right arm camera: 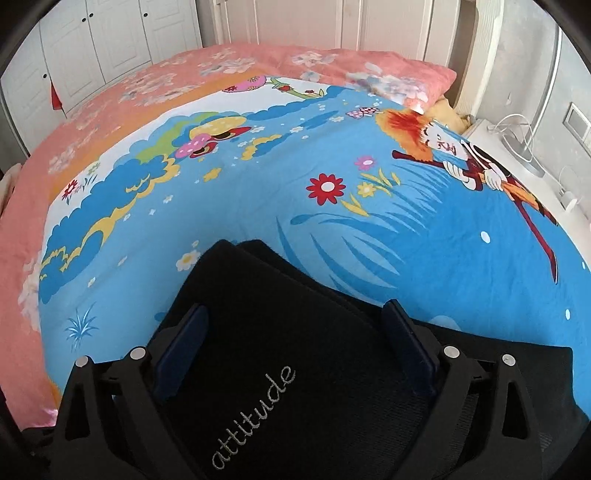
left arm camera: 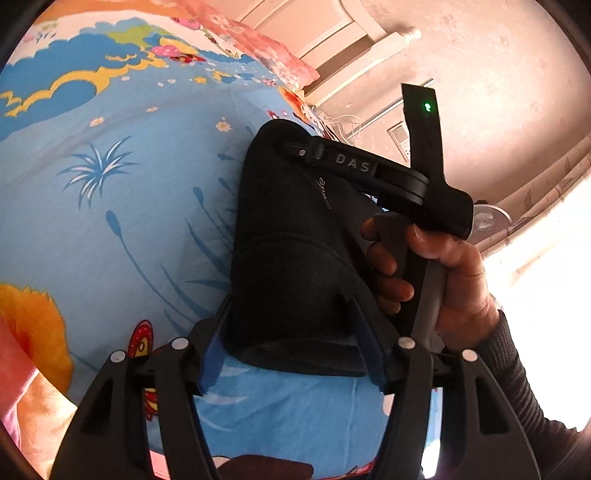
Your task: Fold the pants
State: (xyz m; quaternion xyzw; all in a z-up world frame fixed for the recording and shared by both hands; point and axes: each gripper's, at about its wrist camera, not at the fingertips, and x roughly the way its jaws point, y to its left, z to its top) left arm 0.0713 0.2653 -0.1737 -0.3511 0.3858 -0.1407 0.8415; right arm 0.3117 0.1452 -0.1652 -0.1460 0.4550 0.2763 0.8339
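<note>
The black pants [left arm camera: 291, 258] lie folded into a thick bundle on the blue cartoon bedsheet [left arm camera: 122, 206]. My left gripper [left arm camera: 291, 332] is open, its blue-padded fingers [left arm camera: 208, 354] straddling the near end of the bundle. The right gripper's body [left arm camera: 373, 173] and the hand holding it show at the bundle's right side. In the right wrist view the pants [right arm camera: 280, 332] carry the stitched word "attitude". My right gripper [right arm camera: 295, 325] is open, fingers [right arm camera: 184, 343] spread wide over the fabric, resting on or just above it.
A pink floral quilt [right arm camera: 229, 66] and a pillow [right arm camera: 406, 81] lie at the bed's far side. White wardrobe doors [right arm camera: 110, 37] stand behind. A white bedside surface [right arm camera: 517, 147] with cables sits at right, beside the wall and headboard [left arm camera: 332, 33].
</note>
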